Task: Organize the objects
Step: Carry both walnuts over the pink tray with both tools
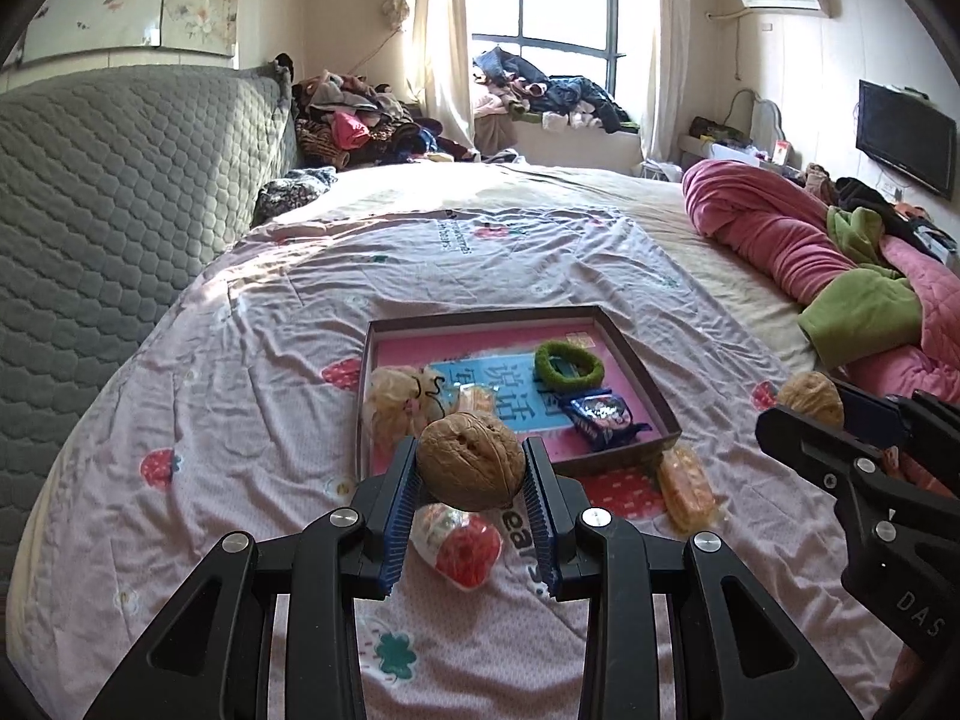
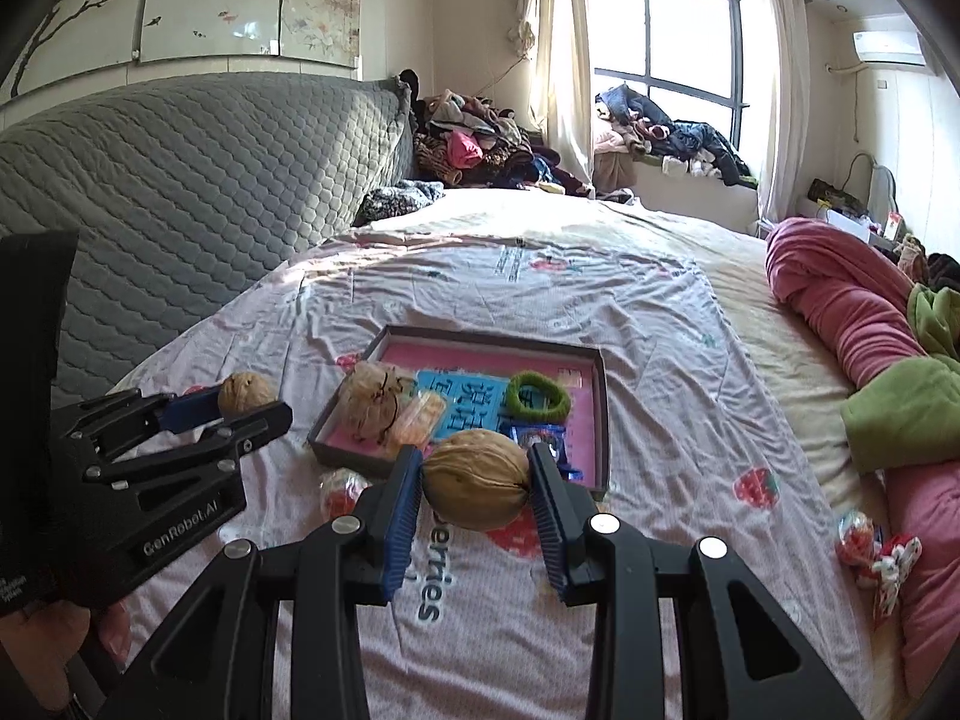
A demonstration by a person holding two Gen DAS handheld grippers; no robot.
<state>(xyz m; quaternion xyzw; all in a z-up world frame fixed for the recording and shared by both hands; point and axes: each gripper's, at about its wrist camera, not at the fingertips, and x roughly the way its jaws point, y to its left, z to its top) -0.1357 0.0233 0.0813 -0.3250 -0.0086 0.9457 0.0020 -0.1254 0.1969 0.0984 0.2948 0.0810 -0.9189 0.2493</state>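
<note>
My left gripper [image 1: 471, 450] is shut on a brown walnut [image 1: 468, 471], held above the bedsheet just in front of the shallow box tray [image 1: 639, 375]. My right gripper [image 2: 475, 456] is shut on a second walnut [image 2: 477, 483], also near the tray's [image 2: 600, 414] front edge. Each gripper shows in the other's view: the right one [image 1: 807, 405] at the right edge, the left one [image 2: 249, 405] at the left. In the tray lie a green hair ring [image 1: 569, 365], a blue packet [image 1: 603, 417], a beige mesh ball [image 1: 396, 402] and an orange packet [image 1: 478, 399].
On the sheet lie an orange snack packet [image 1: 687, 486] and a red-white packet [image 1: 459, 543] before the tray, and red-white candies [image 2: 858, 540] at the right. A grey quilted headboard [image 1: 120, 210] rises left; a pink blanket [image 1: 774, 228] with green cloth lies right. A hand [image 2: 60, 630] holds the left gripper.
</note>
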